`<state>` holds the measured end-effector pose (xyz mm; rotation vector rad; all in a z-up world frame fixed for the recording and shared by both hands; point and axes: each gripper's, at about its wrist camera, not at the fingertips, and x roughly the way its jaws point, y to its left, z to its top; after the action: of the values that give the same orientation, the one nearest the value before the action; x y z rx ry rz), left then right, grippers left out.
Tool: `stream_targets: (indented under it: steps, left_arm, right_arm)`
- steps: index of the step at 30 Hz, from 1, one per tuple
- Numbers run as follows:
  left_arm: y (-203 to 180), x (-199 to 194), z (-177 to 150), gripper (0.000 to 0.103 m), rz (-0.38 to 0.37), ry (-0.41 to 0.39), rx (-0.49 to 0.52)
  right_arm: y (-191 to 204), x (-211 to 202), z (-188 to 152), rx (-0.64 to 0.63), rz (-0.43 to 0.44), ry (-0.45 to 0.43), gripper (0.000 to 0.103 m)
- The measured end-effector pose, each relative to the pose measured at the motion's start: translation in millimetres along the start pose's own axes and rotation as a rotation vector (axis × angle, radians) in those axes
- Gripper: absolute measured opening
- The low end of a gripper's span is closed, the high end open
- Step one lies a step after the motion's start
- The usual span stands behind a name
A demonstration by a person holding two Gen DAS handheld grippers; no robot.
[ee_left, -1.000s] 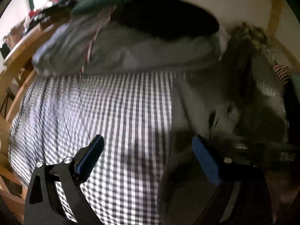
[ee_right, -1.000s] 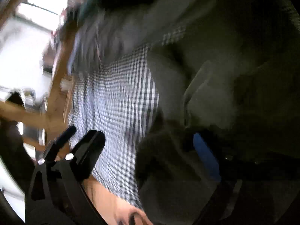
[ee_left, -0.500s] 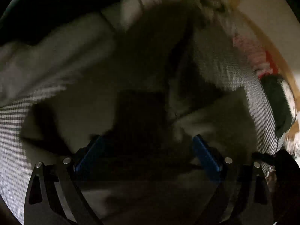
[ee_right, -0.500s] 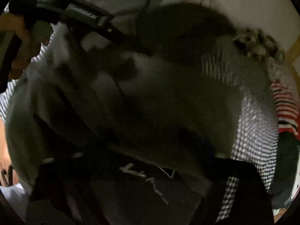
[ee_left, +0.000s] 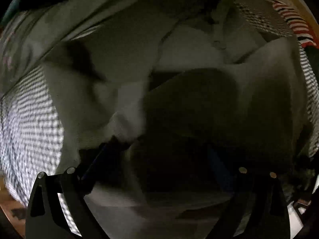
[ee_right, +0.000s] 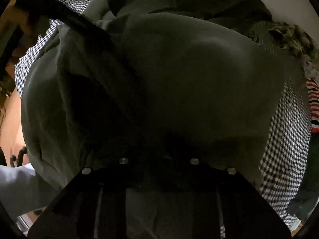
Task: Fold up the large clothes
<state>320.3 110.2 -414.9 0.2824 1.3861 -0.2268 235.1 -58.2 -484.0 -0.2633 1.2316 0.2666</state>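
- Closing on cloth, your right gripper (ee_right: pixel 159 159) has its jaws drawing together; its tips are lost in shadow, so you cannot tell whether they pinch yet.
- Your left gripper (ee_left: pixel 157 159) stands spread, its blue pads pressed down into the dark grey garment (ee_right: pixel 199 79).
- Next you likely need a firm hold on an edge before folding.
- That garment is soft, matte, billowing over the checked bedsheet (ee_left: pixel 30 129); a striped cloth (ee_right: pixel 313 103) lies beyond.

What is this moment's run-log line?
phase: grasping grey garment | left gripper: open, fabric between fingers, over checked sheet | right gripper: jaws closing into garment fold
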Motion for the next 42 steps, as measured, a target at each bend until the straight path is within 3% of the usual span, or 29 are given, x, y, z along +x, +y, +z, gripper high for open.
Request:
stream_targets:
  steps: [2,5,7,10,12,14,15,17,19,21,24,26,30,32,35,38,40,42]
  left_arm:
    - [4.5,7.6,-11.3,0.094,-0.008,0.023,-0.020]
    - [0.3,6.3,-18.1,0.094,-0.005,-0.017,-0.010]
    - [-5.1,7.6,-21.2,0.094,0.010,-0.034,0.006]
    - [-8.0,1.7,-26.6,0.094,0.006,-0.093,0.007]
    - [-6.7,-0.4,-34.6,0.094,0.011,-0.119,0.015]
    - [0.3,-3.8,-44.0,0.094,0.013,-0.126,0.021]
    - [2.5,-2.8,-46.0,0.094,0.008,-0.124,0.020]
    - [28.2,0.1,-47.6,0.094,-0.005,-0.108,0.023]
    - [33.0,-0.3,-38.8,0.094,-0.009,-0.092,0.038]
    - [37.6,-14.3,-32.2,0.094,-0.025,-0.095,-0.010]
    - [53.6,-54.6,-23.0,0.094,-0.041,-0.187,-0.117]
    - [59.8,-61.1,-17.8,0.094,-0.016,-0.192,-0.148]
    - [67.8,0.4,-16.7,0.094,0.050,-0.006,-0.144]
    - [72.7,19.4,-24.0,0.098,0.027,0.017,-0.142]
    - [73.1,19.5,-28.0,0.099,0.026,-0.005,-0.133]
    - [75.9,7.2,-18.3,0.098,0.013,-0.024,-0.169]
    - [78.7,-21.8,-16.6,0.098,0.007,-0.112,-0.188]
    - [69.6,-51.2,-25.8,0.098,-0.026,-0.199,-0.184]
  right_arm:
    - [-6.5,-20.8,4.4,0.030,0.047,-0.065,0.067]
    - [-27.2,-58.7,23.3,0.101,0.102,-0.220,0.093]
    - [-44.7,-70.8,45.9,0.154,0.110,-0.286,0.093]
    - [-60.8,-39.9,88.1,0.191,0.081,-0.277,0.093]
    - [-59.9,0.9,108.0,0.180,0.034,-0.205,0.092]
    - [-65.9,61.5,126.8,0.212,-0.006,-0.063,0.078]
    - [-69.1,78.6,130.5,0.223,-0.022,-0.030,0.079]
    - [-81.6,103.8,135.9,0.255,-0.014,-0.026,0.096]
    - [-86.4,108.9,142.4,0.293,-0.016,-0.013,0.098]
    - [-85.3,101.7,143.8,0.320,-0.036,0.006,0.098]
    - [-89.3,73.6,140.1,0.411,-0.014,-0.004,0.098]
    - [-89.4,48.4,127.6,0.447,-0.006,-0.010,0.100]
    - [-78.1,45.1,87.1,0.456,-0.080,0.110,0.099]
    - [-73.3,63.1,59.2,0.465,-0.075,0.165,0.099]
    - [-67.3,62.2,46.6,0.429,-0.071,0.131,0.099]
    - [-75.1,27.3,44.3,0.468,-0.107,0.103,0.100]
    - [-85.1,14.1,31.4,0.495,-0.154,0.125,0.100]
    - [-98.9,26.7,8.9,0.545,-0.179,0.202,0.100]
